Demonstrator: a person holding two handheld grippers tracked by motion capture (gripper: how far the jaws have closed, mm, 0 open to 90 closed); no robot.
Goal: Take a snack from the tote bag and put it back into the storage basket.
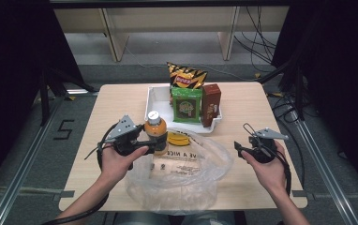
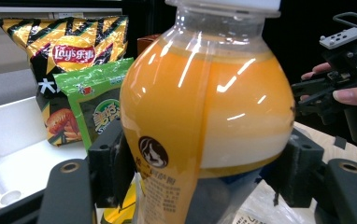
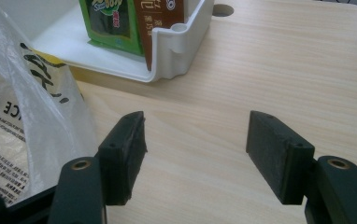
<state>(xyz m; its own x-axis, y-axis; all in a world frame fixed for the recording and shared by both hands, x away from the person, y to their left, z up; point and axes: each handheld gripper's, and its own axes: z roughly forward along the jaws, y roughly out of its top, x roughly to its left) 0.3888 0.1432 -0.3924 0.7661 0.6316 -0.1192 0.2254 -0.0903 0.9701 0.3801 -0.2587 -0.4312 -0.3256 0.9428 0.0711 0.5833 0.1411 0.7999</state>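
Nearest to us, a clear plastic bag (image 1: 179, 176) with black lettering lies crumpled on the front of the wooden table (image 1: 247, 105), its mouth facing the tray. Just above it we see the left gripper (image 1: 154, 144) clamped on an orange juice bottle (image 1: 155, 132), which stands upright over the bag's open mouth, white cap on top; in the left gripper view the two pads press the bottle's (image 2: 200, 121) lower body from either side. To the right, well apart from the bag's edge, the right gripper (image 1: 239, 146) sits over bare wood with its jaws standing apart and nothing between them, as the right gripper view confirms. Just behind the bottle a yellow packet (image 1: 178, 138) peeks out at the bag's mouth. Farther back sits a white tray (image 1: 154, 101) holding a green snack packet (image 1: 186, 105) and a brown box (image 1: 211, 104) upright side by side, with a black-and-yellow chip bag (image 1: 185, 76) leaning at the tray's far edge.
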